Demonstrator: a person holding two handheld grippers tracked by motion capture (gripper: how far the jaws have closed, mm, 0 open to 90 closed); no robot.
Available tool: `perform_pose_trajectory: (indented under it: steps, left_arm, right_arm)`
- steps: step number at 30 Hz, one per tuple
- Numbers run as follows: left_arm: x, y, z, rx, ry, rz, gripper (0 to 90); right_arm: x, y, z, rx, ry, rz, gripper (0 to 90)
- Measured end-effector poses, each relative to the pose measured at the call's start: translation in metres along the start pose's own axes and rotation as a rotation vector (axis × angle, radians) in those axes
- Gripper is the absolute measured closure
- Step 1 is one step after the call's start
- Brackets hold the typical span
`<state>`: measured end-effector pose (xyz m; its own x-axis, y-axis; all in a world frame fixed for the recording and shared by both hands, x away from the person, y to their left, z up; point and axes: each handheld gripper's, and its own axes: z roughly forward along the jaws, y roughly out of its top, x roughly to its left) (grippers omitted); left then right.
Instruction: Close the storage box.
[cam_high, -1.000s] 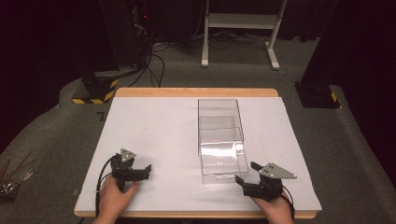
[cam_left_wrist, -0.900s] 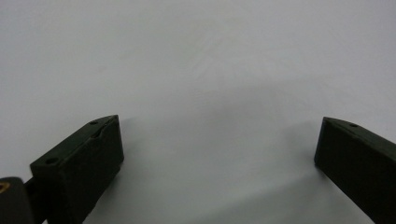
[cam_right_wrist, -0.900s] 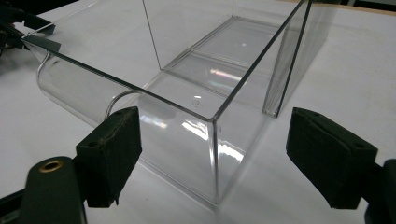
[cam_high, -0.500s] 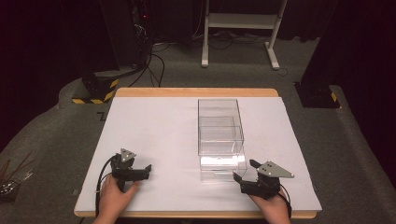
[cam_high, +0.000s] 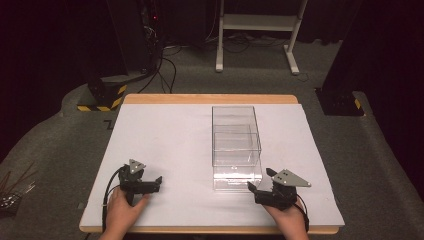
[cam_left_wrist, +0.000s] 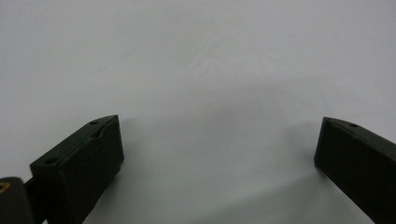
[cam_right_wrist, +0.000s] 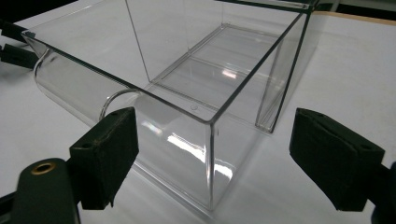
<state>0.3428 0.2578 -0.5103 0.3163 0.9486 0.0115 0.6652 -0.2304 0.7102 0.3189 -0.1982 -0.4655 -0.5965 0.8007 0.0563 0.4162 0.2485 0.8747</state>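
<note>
Right gripper (cam_right_wrist: 212, 154) jaws spread wide, near corner of clear plastic box (cam_right_wrist: 205, 79) between them without contact, left gripper (cam_left_wrist: 217, 149) jaws wide over bare white table cover (cam_left_wrist: 196, 56), box mid-table, right of centre (cam_high: 235, 145)

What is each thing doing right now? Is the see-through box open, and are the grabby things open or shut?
Clear plastic box: open at the top, nothing inside, standing upright on the table.
Left hand-held gripper: open, jaws wide apart, nothing between them, resting on the white table cover.
Right hand-held gripper: open, jaws wide apart, pointed at the box's near corner, not gripping it.
</note>
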Motion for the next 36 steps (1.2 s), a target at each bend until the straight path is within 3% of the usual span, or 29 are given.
perform_pose_trajectory:
  steps: [36]
  left_arm:
    - [0.0, 0.0, 0.0, 0.0, 0.0, -0.001, 1.5]
  right_arm:
    - [-0.02, 0.013, 0.032, -0.013, -0.057, 0.045, 14.3]
